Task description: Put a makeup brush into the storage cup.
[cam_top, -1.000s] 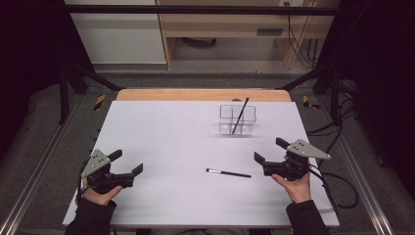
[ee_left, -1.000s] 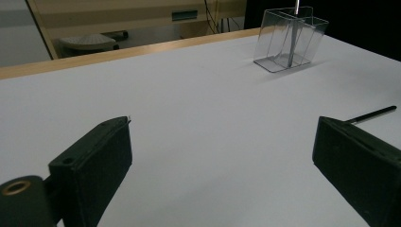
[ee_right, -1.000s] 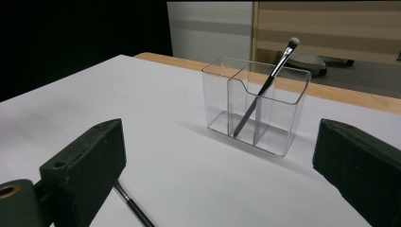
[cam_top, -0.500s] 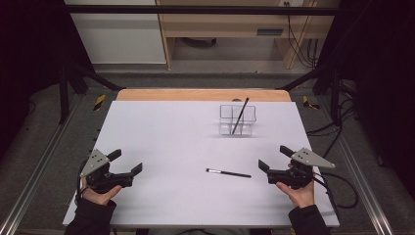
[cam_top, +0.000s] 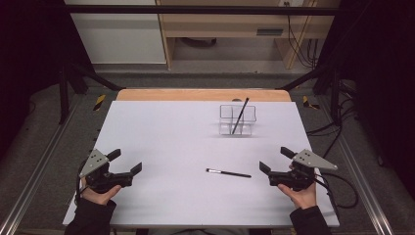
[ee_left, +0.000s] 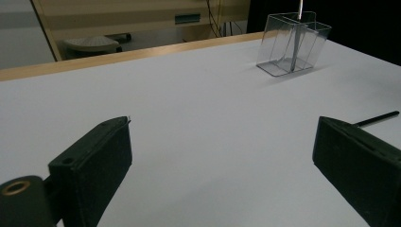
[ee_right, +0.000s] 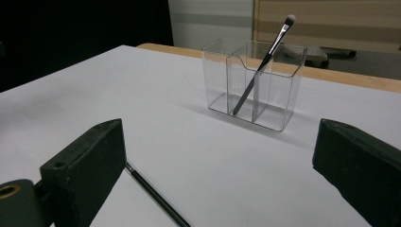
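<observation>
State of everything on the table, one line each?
Left claw: open, holding nothing.
Right claw: open, holding nothing, near the loose brush.
Loose brush: lying flat on the table.
Second brush: leaning in the holder.
Holder: upright, clear.

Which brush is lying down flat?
The brush on the table, beside the right gripper, lies flat. The other brush stands tilted in the clear holder.

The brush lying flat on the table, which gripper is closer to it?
Right. The right gripper sits just off the handle end of the loose brush, apart from it; the left gripper is far across the table.
</observation>
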Demonstrator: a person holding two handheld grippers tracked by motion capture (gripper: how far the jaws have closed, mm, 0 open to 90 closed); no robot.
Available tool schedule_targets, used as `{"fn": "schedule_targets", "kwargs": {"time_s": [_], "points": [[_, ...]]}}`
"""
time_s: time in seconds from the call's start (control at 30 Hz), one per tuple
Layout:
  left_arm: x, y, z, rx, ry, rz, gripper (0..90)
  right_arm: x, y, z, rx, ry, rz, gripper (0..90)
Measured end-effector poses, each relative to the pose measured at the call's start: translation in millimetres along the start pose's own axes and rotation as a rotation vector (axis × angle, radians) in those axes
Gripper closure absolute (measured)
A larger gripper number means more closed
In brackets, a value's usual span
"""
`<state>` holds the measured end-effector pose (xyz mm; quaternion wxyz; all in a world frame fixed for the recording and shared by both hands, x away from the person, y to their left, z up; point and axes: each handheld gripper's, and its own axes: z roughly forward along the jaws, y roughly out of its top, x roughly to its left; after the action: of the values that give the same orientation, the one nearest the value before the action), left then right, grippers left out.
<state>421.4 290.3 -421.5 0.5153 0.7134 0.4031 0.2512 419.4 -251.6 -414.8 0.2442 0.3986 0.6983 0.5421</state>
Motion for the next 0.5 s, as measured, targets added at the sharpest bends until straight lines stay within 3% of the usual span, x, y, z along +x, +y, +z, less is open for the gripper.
{"fn": "schedule_targets", "kwargs": {"time_s": [0.2,0.5], "points": [[-0.4,0.0,-0.3,0.001,0.003,0.001,5.1,3.4,7.0,4.0,0.022,0.012,-0.016,5.2],[-2.2,0.2,0.7,0.006,0.002,0.008,5.1,15.4,19.7,27.9,0.1,0.053,-0.067,8.7]]}}
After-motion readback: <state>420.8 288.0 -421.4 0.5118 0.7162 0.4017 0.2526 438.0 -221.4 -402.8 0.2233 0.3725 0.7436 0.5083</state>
